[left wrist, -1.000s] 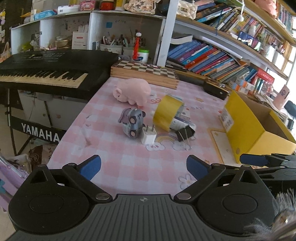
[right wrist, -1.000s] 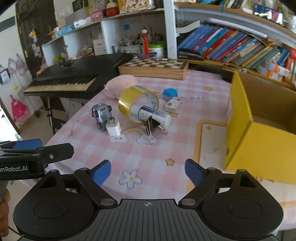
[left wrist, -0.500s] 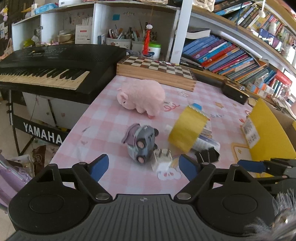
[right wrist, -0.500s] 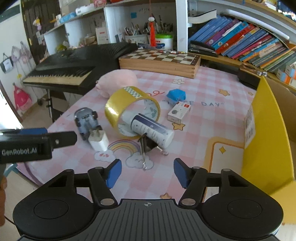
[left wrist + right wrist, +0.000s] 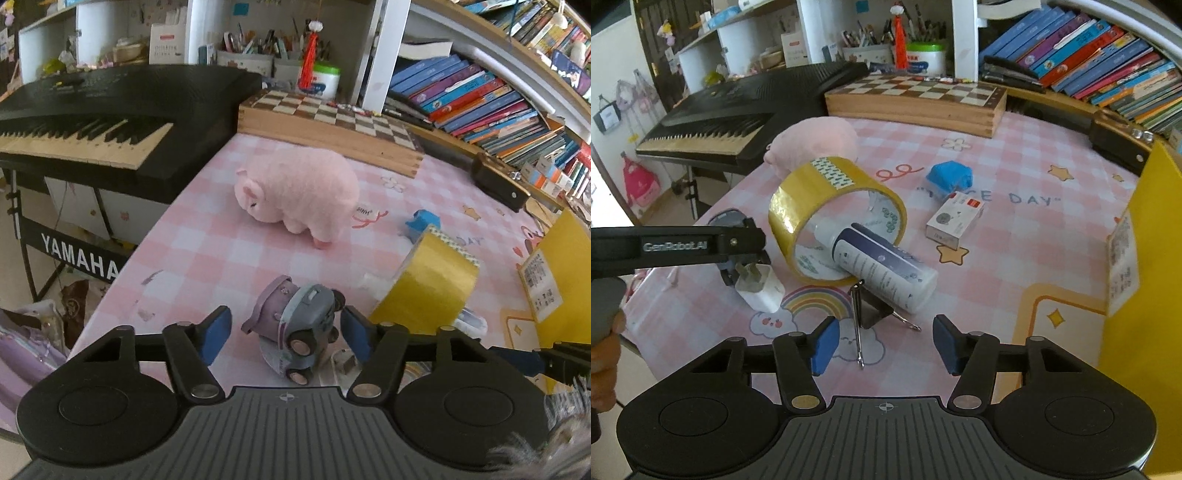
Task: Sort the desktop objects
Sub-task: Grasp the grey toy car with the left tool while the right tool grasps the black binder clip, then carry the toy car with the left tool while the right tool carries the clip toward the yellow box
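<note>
Bookshelves (image 5: 1108, 48) and a black keyboard (image 5: 92, 110) border the pink checked table (image 5: 229, 243), with a wooden chessboard box (image 5: 916, 99) at its far edge. Compared with 1 second earlier, both grippers are lower and nearer the cluster of objects, and their fingers stand narrower.

Yellow cardboard box (image 5: 1145, 295): at the table's right edge; interior not visible.

Pink plush pig (image 5: 303, 192): beyond the cluster.

Yellow tape roll (image 5: 827, 218): on edge, tilted, acting as a container; 1 white and navy bottle (image 5: 886, 269) lies through its opening.

Toy car (image 5: 299, 328): on its side, between the fingers of the left gripper (image 5: 284, 332). The jaws are closing; the pads are not yet on it.

White charger plug (image 5: 761, 288): beside the car.

Black binder clip (image 5: 875, 314): just ahead of the right gripper (image 5: 882, 347). The jaws are closing; only a wire handle of the clip lies between the fingers, untouched.

Small white carton (image 5: 955, 218) and blue object (image 5: 951, 175): farther back.
</note>
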A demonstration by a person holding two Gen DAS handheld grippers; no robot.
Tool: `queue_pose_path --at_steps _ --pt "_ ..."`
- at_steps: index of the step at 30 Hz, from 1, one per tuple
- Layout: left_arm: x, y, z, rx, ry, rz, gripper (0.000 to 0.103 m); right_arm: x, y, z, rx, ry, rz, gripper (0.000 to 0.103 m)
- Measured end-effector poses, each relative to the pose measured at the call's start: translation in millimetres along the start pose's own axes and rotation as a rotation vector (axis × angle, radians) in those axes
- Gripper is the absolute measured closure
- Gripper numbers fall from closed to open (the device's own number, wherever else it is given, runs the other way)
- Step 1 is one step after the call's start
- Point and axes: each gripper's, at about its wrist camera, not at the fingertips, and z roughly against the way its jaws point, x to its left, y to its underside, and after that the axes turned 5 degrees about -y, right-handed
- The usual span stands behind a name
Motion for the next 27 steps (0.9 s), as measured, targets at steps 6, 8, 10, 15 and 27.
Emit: queue_pose_path --at_steps 6,8,10,15,27 --pt "1.0 1.5 -5.8 0.011 0.03 0.006 0.053 5.6 -0.8 -11.0 0.01 -0.009 0.058 0.051" --pt "1.7 1.3 -4.1 0.008 0.033 0.007 0.054 7.7 -0.1 -11.8 0.008 0.008 0.094 0.062" --pt "4.4 0.4 1.8 -0.01 0.033 0.016 0.054 7.5 1.2 -9.9 0.015 -0.019 0.11 0.062" --pt "9.9 -4.5 21.7 -0.06 0.038 0.042 0.054 11.3 4.6 1.5 0.005 -0.044 0.128 0.063" --pt "16.8 -1.1 64.4 -0.126 0.078 0.068 0.054 21.5 9.5 36.8 -0.052 -0.055 0.101 0.063"
